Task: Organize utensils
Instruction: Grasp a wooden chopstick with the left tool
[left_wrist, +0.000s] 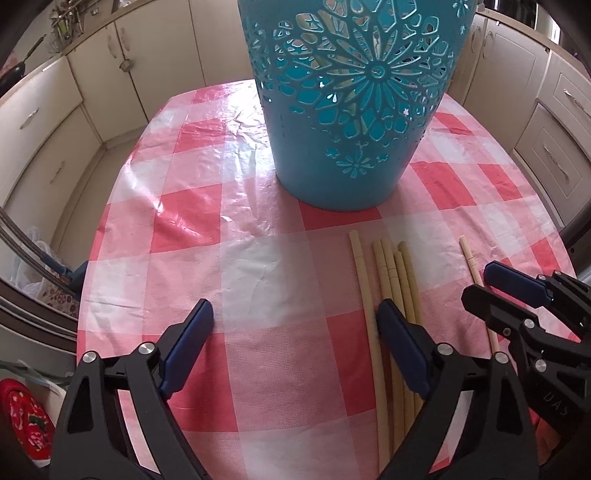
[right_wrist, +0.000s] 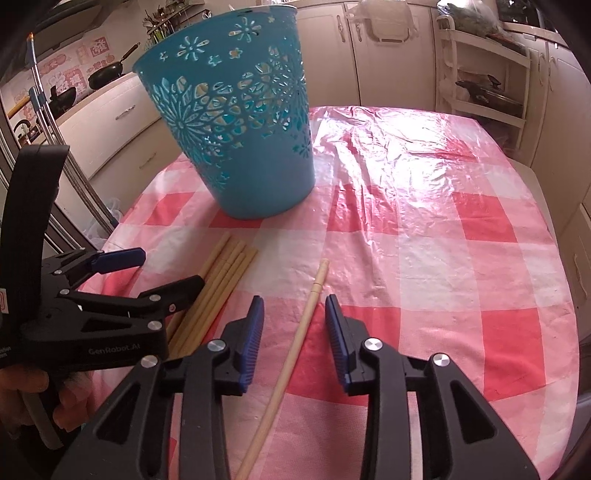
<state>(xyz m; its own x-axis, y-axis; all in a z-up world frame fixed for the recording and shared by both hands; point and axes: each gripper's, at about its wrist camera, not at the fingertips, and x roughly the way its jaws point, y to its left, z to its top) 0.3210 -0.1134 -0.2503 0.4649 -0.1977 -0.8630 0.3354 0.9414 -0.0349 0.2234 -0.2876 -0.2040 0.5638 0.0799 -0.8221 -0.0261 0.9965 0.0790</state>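
One teal basket (left_wrist: 343, 110) with cut-out flower patterns stands upright on the bench (left_wrist: 258, 258), which is covered by a pink-and-white checked cloth. Six pale wooden chopsticks lie flat on the cloth in front of the basket: a bundle of five chopsticks (left_wrist: 391, 273) side by side, touching or nearly so, and a single chopstick (right_wrist: 295, 339) lying apart from them to the right. The left gripper (left_wrist: 295, 314) points steeply down toward the bench with its jaws wide apart; its right finger sits over the bundle, between the leftmost stick and the others, and nothing is clamped. The right gripper (right_wrist: 295, 317) also tilts steeply downward, its jaws at a narrow-to-middling gap with the single chopstick running between them; the blue pads (right_wrist: 255, 332) stand clear of the stick on both sides, so it is not gripped. Part of a hand (right_wrist: 40, 398) shows on the left gripper's handle in the right wrist view.
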